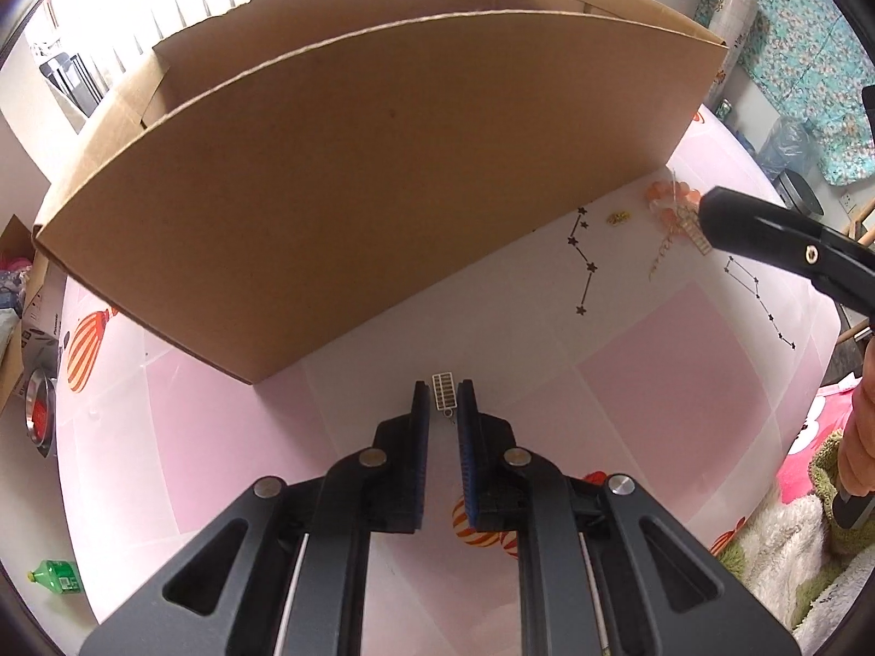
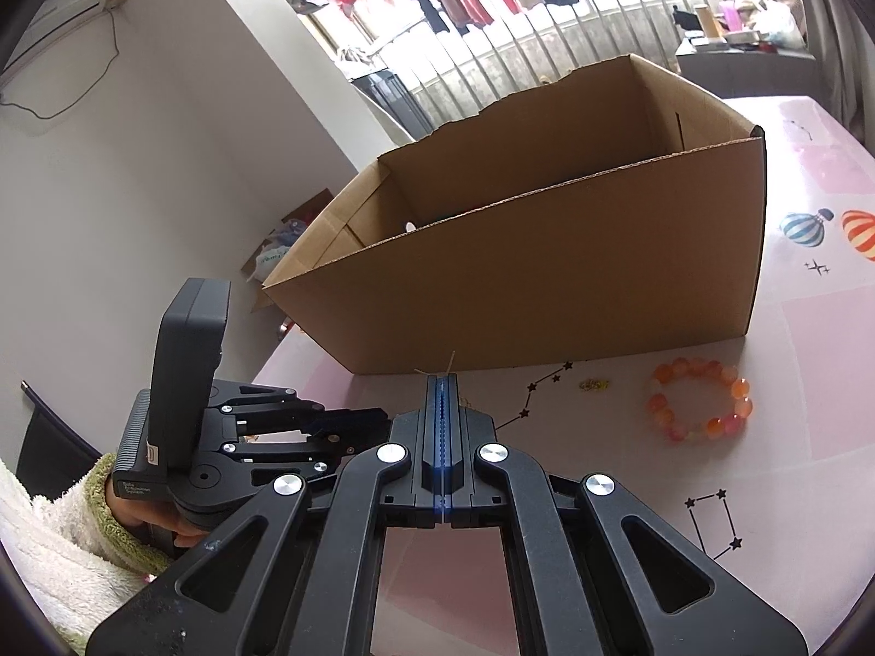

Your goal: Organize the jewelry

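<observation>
Left wrist view — white pendant (image 1: 443, 392) lies between left tongs (image 1: 444, 399).

Landmark: cardboard box (image 2: 547, 251), standing on the table (image 2: 820, 382).
Bead bracelet (image 2: 700, 407): on the table before the box's near wall, toward its right corner.
Small charm (image 2: 594, 384): between bracelet and box wall, just left of the bracelet.
Grid earring (image 1: 443, 391): flat on the table just before the box's near corner in the left wrist view (between the left gripper (image 1: 443, 399) tips, not pinched).
Right gripper (image 2: 442, 382): before the box's near wall, left of the charm.
</observation>
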### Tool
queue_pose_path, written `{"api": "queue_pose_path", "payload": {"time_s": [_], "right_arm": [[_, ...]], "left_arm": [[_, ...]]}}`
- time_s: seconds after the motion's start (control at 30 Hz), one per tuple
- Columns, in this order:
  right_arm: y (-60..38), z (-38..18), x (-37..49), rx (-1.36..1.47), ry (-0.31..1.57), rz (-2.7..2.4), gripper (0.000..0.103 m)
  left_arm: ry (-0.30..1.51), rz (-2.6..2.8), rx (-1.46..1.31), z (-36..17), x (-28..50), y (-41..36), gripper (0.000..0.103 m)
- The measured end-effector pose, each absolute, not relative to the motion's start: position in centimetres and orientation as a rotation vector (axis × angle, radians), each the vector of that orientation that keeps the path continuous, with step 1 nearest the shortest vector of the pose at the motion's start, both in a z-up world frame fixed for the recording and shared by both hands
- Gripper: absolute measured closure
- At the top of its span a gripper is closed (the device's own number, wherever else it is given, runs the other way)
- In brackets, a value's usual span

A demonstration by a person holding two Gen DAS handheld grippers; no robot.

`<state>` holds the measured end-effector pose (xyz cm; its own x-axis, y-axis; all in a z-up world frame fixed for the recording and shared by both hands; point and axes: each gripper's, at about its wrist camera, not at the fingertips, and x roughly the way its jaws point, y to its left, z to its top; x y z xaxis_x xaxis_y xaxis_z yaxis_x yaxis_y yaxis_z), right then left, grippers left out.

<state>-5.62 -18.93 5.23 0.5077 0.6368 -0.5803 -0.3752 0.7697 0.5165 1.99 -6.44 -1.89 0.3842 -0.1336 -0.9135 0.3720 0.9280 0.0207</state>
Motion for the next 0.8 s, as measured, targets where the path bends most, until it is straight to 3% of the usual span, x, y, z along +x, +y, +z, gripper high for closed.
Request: {"api": "queue_pose_path", "payload": {"time_s": [0.17,0.23,0.6,0.8], "right_arm": [[-19.3,4.9,-5.6,0.365,0.838,0.63,0.103],[-19.6,4.8,-5.7,0.374,0.837,0.626,0.103],[-19.7,5.1,-5.8,0.376,0.827,0.605,0.103],[-19.8,8.4,-5.8,0.364,0.754,0.646,0.103]], "left_arm": [[1.135,-0.329,0.265,-2.0,2.0,-7.1,0.093],[1.128,-0.332,0.276,-2.0,1.7,-7.1,0.099],[1.043,-0.348,0.275,-0.3,-0.6,-6.9,0.099],[0.896,-0.414,0.203,5.2,-2.5,-5.7,0.099]]}}
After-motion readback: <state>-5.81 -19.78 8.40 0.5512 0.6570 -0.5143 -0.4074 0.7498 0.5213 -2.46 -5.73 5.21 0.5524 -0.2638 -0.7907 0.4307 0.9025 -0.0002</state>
